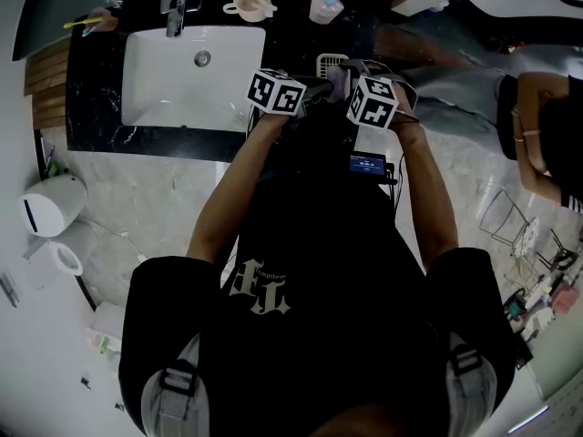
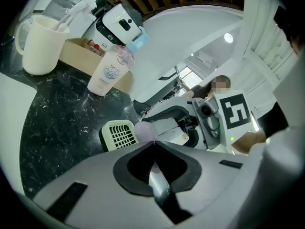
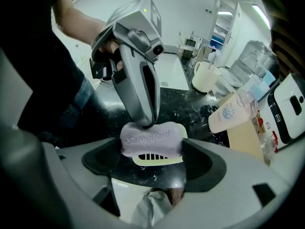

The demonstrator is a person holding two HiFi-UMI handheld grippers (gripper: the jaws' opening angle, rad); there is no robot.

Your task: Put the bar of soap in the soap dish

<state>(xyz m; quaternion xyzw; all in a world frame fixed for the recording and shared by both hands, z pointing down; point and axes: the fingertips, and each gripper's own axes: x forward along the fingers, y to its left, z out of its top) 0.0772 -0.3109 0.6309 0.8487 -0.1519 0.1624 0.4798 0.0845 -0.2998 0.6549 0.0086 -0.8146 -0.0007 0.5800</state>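
A lavender bar of soap (image 3: 151, 138) stamped "Safeguard" hangs just above the cream slotted soap dish (image 3: 157, 159) on the black counter. My right gripper (image 3: 151, 145) is shut on it, one jaw at each end. My left gripper (image 2: 153, 144) is shut, and its tips (image 3: 144, 121) rest on the bar's top back edge; the soap (image 2: 144, 130) shows just beyond them, next to the dish (image 2: 119, 135). In the head view both grippers meet over the dish (image 1: 331, 61), left gripper (image 1: 321, 86) and right gripper (image 1: 351, 80), with the soap (image 1: 338, 80) between them.
A white sink basin (image 1: 182, 76) with a tap (image 1: 173, 7) lies left of the dish. A cream mug (image 2: 40, 44) with a toothbrush, a lotion bottle (image 2: 109, 73) and a cardboard box (image 2: 81, 51) stand at the counter's back. Another person (image 1: 547, 126) is at the right.
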